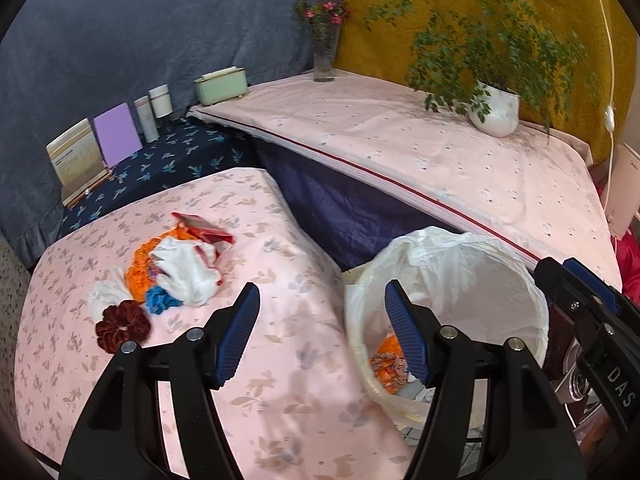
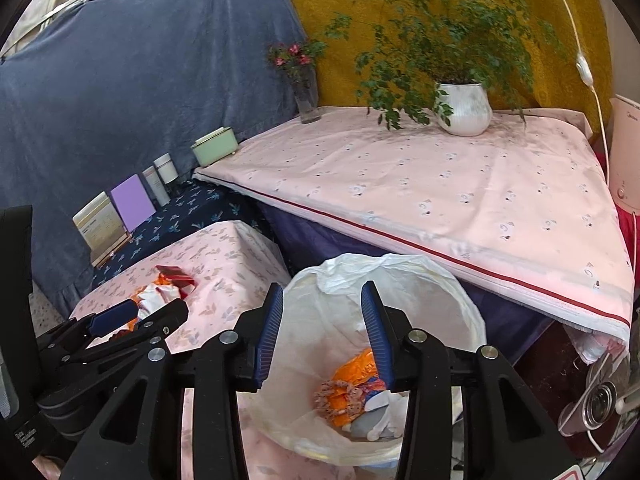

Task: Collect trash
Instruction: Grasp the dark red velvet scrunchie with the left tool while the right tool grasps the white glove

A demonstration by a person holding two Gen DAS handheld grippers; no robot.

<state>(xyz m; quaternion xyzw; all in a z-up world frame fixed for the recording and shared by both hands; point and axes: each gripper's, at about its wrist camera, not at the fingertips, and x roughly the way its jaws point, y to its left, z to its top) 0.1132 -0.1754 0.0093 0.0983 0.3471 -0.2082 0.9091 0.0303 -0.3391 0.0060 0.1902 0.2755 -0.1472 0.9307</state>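
Blue ribbed fingers [image 1: 240,336] of the left gripper [image 1: 320,336] stand apart with nothing between them, above the pink leaf-print cloth of the low worktop [image 1: 280,400]. Just right of it, the right gripper [image 2: 320,340] hangs over the white bin [image 2: 468,312], its fingers also parted and empty. A thin white plastic liner [image 2: 352,268] is folded over the bin's rim, and at the bottom lie an orange wrapper [image 2: 356,368], a frilled patterned scrap [image 2: 336,390] and some white and grey pieces. The trash left to collect sits in a loose pile on the low worktop, well left of the bin: crumpled white tissue [image 1: 184,272], orange crinkled wrapping [image 1: 138,268], a red packet [image 1: 204,228], a blue scrap [image 1: 160,299], a smaller white wad [image 1: 106,294] and a dark red velvet scrunchie [image 1: 122,326] at the near edge. Between pile and bin the cloth is bare. Behind, a dark blue flowered surface carries a cream card stand [image 1: 78,160], a purple card [image 1: 117,134], two pale jars [image 1: 154,110] and a mint-green box [image 1: 220,86]. A higher worktop with a pink cloth [image 1: 440,168] bears a glass vase of pink flowers [image 1: 324,48] and a leafy plant in a white pot [image 1: 496,114].
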